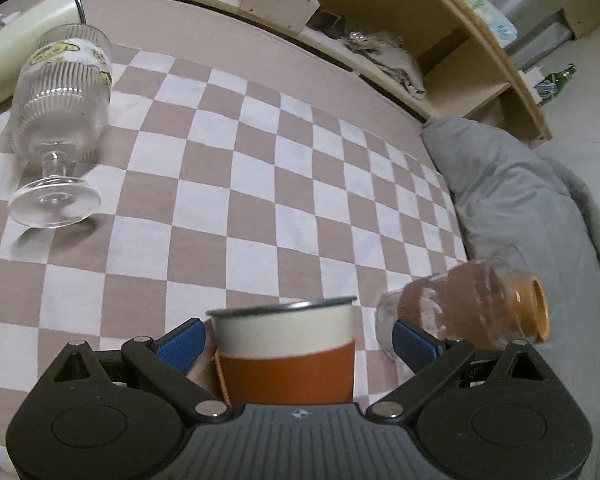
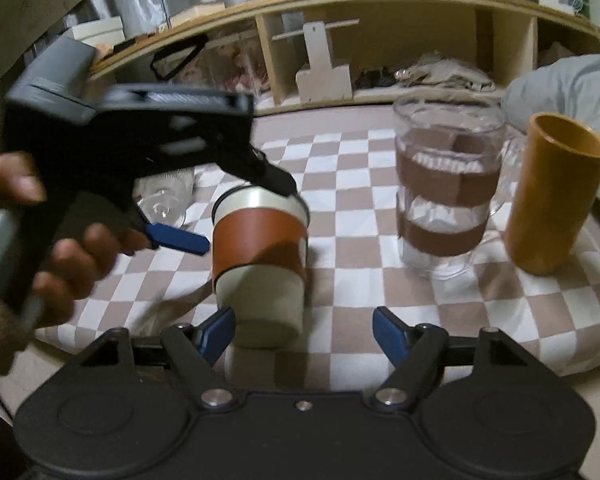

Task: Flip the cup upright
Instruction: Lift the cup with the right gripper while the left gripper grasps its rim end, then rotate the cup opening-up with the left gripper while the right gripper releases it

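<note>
A white cup with a brown sleeve (image 2: 260,256) stands upright on the checkered cloth (image 2: 352,280); it also shows in the left wrist view (image 1: 286,354). My left gripper (image 1: 296,342) is open, its blue fingers on either side of the cup and apart from it; in the right wrist view the left gripper (image 2: 244,216) reaches in from the left at the cup's rim. My right gripper (image 2: 304,330) is open and empty just in front of the cup's base.
A ribbed stemmed glass (image 1: 60,120) lies on its side at the far left. A clear glass mug (image 2: 446,184) and an orange cup (image 2: 552,196) stand upright at the right. A grey pillow (image 1: 520,208) and a wooden shelf (image 2: 380,40) border the cloth.
</note>
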`<state>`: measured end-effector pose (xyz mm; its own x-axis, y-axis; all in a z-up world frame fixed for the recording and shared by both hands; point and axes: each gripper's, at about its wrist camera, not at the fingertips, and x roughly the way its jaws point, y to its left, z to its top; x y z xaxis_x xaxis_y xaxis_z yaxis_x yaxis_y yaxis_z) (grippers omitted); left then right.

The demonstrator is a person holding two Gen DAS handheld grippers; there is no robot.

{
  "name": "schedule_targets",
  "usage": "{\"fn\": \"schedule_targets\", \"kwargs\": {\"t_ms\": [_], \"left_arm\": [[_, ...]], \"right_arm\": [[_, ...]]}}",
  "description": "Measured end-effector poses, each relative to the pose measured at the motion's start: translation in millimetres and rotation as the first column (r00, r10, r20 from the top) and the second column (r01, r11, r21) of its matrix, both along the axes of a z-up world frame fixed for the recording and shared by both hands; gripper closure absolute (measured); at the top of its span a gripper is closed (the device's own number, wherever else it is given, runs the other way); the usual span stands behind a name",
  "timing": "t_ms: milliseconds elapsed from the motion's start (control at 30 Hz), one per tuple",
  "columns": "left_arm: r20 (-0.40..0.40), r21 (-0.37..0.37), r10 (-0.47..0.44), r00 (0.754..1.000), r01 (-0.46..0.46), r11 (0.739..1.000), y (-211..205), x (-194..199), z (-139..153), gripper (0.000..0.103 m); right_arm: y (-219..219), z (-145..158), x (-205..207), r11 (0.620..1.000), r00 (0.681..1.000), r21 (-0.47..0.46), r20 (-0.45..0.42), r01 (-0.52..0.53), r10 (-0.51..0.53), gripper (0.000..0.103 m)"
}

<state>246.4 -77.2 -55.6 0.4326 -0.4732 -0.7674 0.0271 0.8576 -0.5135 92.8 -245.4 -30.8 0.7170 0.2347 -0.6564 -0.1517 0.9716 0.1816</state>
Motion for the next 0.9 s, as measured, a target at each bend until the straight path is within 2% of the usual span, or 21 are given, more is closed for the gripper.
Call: {"fn": "schedule_targets", "kwargs": {"t_ms": [100,133,267,400,467,733,900], "left_arm": [[-0.016,0.014,0.017,1.000,-0.016,1.000,-1.2,4.2,-2.5,0.017],[-0.019,0.015,0.021,1.000,-0.020,1.000,-0.4,4.8,-2.8,0.024],[-0.012,0.015,0.021,1.000,-0.021,1.000,3.2,2.4,0.6,0.026],[0.076,0.067,-0.015,0.997,0.010,0.998,-3.8,-8.4,13.4,0.026],[0.123,0.092,-0.030,0.992,0.019,0.996,-7.8,-14.5,20.7,0.026],[0.270,0.174,-0.123,0.955,0.078,0.982,-28.5,-37.2,45.2,0.026],[0.328,0.263,-0.201,0.923,0.115,0.958,-49.2,-45.4,51.0,0.027]], "right_arm": [[-3.7,1.2,-0.8,1.000,1.000,0.025,0.021,-0.009,0.008,0.026],[-4.3,1.2,-0.7,1.000,1.000,0.029,0.025,-0.008,0.008,0.025],[-8.5,0.4,0.3,0.999,1.000,0.044,0.022,0.002,-0.003,0.025],[-15.3,1.1,1.5,0.997,1.000,0.072,0.025,0.007,-0.009,0.025],[-17.7,1.3,0.7,0.996,0.999,0.091,0.039,-0.017,0.014,0.029],[-1.9,-5.8,8.1,0.983,0.986,0.081,0.028,-0.163,0.162,0.085],[6.1,-11.0,17.8,0.990,0.990,0.023,0.031,-0.136,0.136,0.093]]}}
